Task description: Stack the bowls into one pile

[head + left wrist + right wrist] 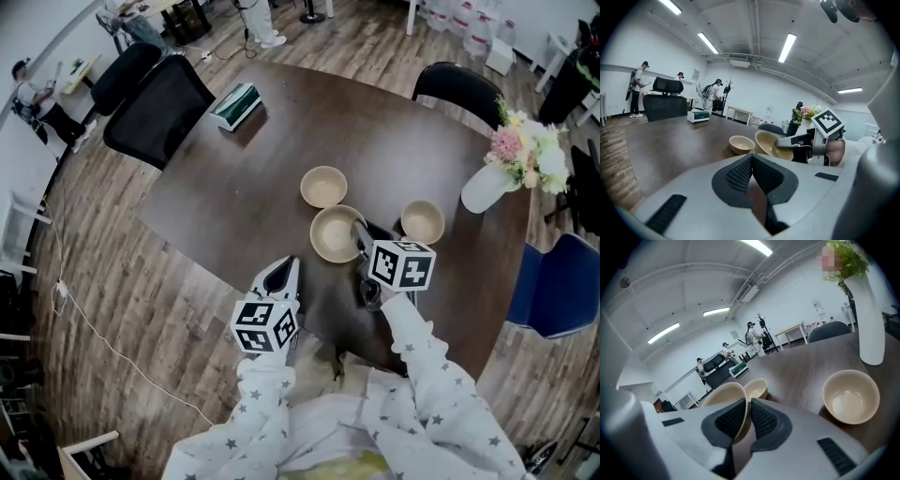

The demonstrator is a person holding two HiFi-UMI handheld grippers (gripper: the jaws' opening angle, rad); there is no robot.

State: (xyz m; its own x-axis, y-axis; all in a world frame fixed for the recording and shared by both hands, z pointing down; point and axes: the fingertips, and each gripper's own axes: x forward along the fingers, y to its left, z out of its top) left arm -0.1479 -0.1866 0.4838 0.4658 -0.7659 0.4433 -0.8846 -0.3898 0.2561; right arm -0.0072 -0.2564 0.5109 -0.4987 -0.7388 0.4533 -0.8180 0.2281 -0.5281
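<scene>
Three beige bowls are on or over the dark table (234, 206). My right gripper (359, 236) is shut on the rim of the middle bowl (334, 233), which it holds tilted above the table. In the right gripper view that rim (724, 394) is pinched between the pads. A second bowl (323, 186) sits just beyond it, and a third bowl (422, 221) stands to its right. My left gripper (285, 269) hovers by the near table edge, shut and empty. The left gripper view shows its jaws (751, 159) closed together, with the tilted bowl (768, 143) ahead.
A white vase of flowers (487, 187) stands at the table's right edge, close to the third bowl. A green and white box (236, 105) lies at the far left. Black chairs (159, 108) and a blue chair (553, 286) ring the table. People stand far off.
</scene>
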